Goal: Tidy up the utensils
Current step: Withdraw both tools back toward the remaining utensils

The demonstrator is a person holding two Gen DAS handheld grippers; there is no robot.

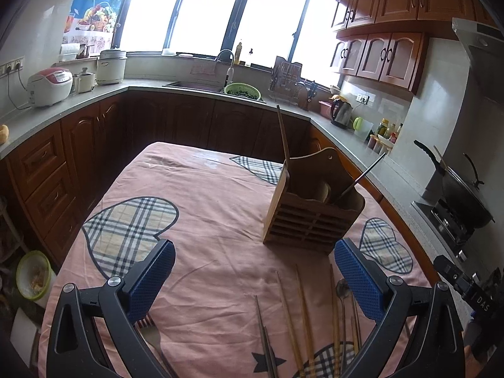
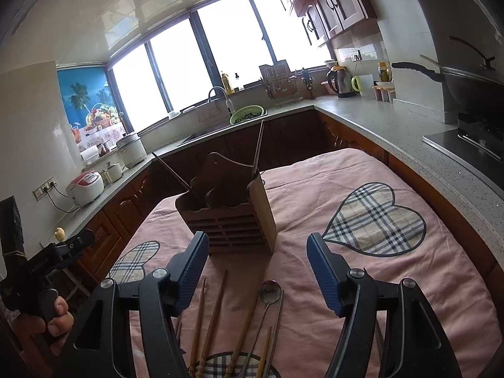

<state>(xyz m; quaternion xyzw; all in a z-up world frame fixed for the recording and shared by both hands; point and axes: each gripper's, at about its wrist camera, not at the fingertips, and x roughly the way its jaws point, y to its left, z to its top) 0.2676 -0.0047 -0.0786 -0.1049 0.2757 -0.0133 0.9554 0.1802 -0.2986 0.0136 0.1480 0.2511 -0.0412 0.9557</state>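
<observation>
A wooden utensil holder (image 1: 310, 211) stands on the pink tablecloth (image 1: 220, 220), with a wooden chopstick (image 1: 282, 134) and a metal utensil handle (image 1: 362, 176) sticking out. It also shows in the right wrist view (image 2: 233, 217). Loose wooden chopsticks (image 1: 302, 318), metal chopsticks (image 1: 266, 340), a metal spoon (image 1: 342, 288) and a fork (image 1: 154, 335) lie on the cloth in front of it. My left gripper (image 1: 254, 275) is open and empty above them. My right gripper (image 2: 258, 274) is open and empty above the spoon (image 2: 270, 291) and chopsticks (image 2: 214, 312).
Counters run around the table on three sides, holding a rice cooker (image 1: 50, 86), a sink with a green colander (image 1: 242, 91), a kettle (image 1: 341, 113) and a wok on the stove (image 1: 463, 195). A bin (image 1: 33, 275) sits on the floor at left.
</observation>
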